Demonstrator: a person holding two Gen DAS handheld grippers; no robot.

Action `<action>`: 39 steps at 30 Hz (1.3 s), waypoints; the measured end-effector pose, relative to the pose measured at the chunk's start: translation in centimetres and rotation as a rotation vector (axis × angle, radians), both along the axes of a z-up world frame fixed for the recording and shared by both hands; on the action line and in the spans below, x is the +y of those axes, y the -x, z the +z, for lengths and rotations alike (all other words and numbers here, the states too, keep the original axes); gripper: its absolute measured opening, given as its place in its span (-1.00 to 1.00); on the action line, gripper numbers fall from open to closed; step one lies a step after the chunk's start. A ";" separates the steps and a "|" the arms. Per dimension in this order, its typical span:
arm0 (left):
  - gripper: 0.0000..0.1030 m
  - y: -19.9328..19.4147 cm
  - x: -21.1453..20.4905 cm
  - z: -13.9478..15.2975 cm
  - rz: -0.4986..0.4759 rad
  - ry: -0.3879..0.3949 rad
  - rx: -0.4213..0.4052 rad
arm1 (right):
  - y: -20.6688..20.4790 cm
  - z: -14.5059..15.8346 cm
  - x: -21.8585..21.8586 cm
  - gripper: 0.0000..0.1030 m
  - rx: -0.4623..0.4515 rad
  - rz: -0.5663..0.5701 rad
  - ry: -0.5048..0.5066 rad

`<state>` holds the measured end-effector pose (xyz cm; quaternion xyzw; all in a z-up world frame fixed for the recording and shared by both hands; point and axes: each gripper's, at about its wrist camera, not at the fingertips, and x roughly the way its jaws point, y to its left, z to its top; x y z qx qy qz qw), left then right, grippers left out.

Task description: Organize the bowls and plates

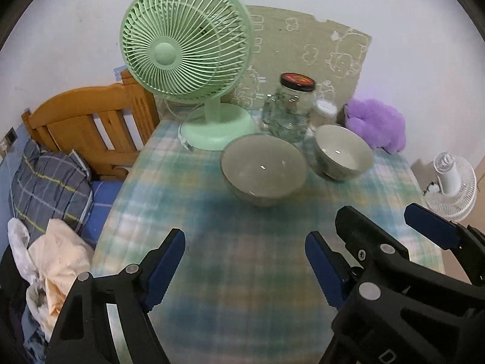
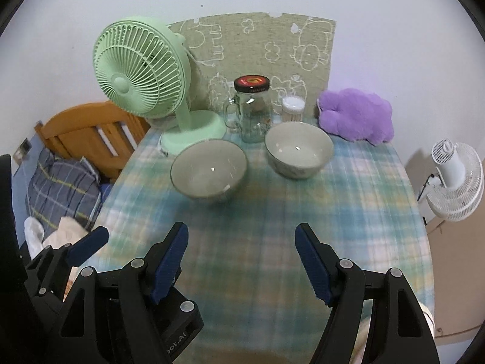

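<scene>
On the table point(image 2: 272, 242), two bowls side by side: left bowl point(image 2: 208, 171) before the fan point(image 2: 142, 69), right bowl point(image 2: 299, 150) before the jar point(image 2: 252, 110) and small container point(image 2: 292, 108), cushion point(image 2: 356, 115) at far right.

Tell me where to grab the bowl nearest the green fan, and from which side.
Take the nearer bowl by its rim, at the near edge facing the claws. It sits upright and empty, so one finger can go inside and one outside the thin wall. Come from above and the front: the green fan and glass jar crowd its far side, and the second bowl stands close beside it.
</scene>
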<state>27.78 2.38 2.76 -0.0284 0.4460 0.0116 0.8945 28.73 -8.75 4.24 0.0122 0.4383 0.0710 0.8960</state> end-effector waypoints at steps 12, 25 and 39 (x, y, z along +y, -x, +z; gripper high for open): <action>0.57 -8.1 2.6 -2.3 -0.026 -0.046 -0.053 | -7.7 -2.5 3.2 0.48 -0.024 -0.120 0.014; 0.09 -14.2 2.0 -7.3 -0.084 0.003 0.041 | -13.8 -7.5 2.5 0.33 0.040 -0.176 -0.002; -0.61 -15.6 2.1 -9.1 -0.079 -0.030 0.082 | -16.1 -10.1 2.8 -0.44 0.106 -0.184 0.015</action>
